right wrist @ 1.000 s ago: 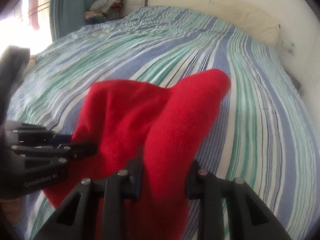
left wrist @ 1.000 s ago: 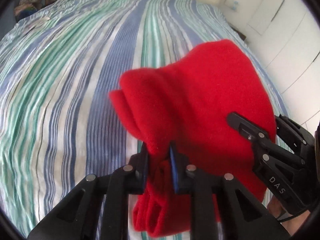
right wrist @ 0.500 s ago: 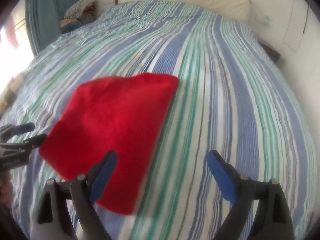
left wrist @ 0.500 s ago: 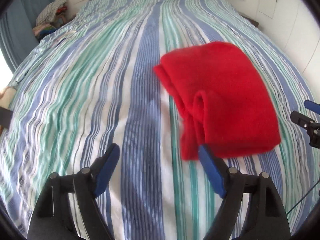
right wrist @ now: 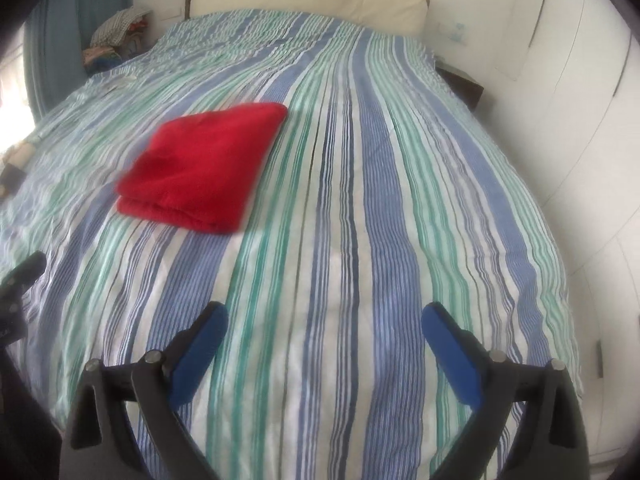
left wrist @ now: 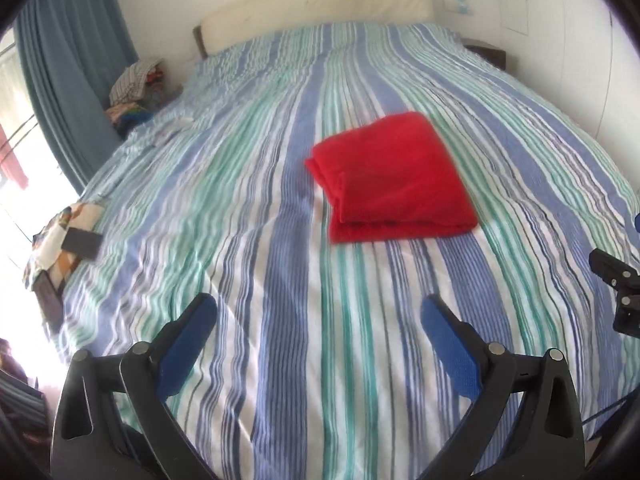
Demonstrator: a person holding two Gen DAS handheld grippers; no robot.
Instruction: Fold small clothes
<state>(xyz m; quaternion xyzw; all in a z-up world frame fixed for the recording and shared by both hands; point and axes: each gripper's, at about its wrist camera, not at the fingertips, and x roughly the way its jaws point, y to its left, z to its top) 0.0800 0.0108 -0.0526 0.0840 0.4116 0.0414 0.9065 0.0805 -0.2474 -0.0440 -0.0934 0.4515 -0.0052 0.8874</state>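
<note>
A red garment lies folded into a flat, thick rectangle on the striped bed, with no gripper touching it. My left gripper hovers over the bedspread nearer than the garment and to its left. Its blue-padded jaws are opening wide with nothing between them. My right gripper hangs nearer than the garment and to its right, jaws also opening and empty. Each gripper's black tip shows at the edge of the other's view: the right gripper and the left gripper.
The blue, green and white striped bedspread covers the whole bed. A pile of clothes sits at the far left corner by a blue curtain. A patterned cloth with a dark flat object lies at the left edge. White wardrobe doors stand on the right.
Both grippers let go of the red garment, opened wide and drew back and up from it. The garment dropped from a hanging bunch into a folded rectangle lying on the bed.
</note>
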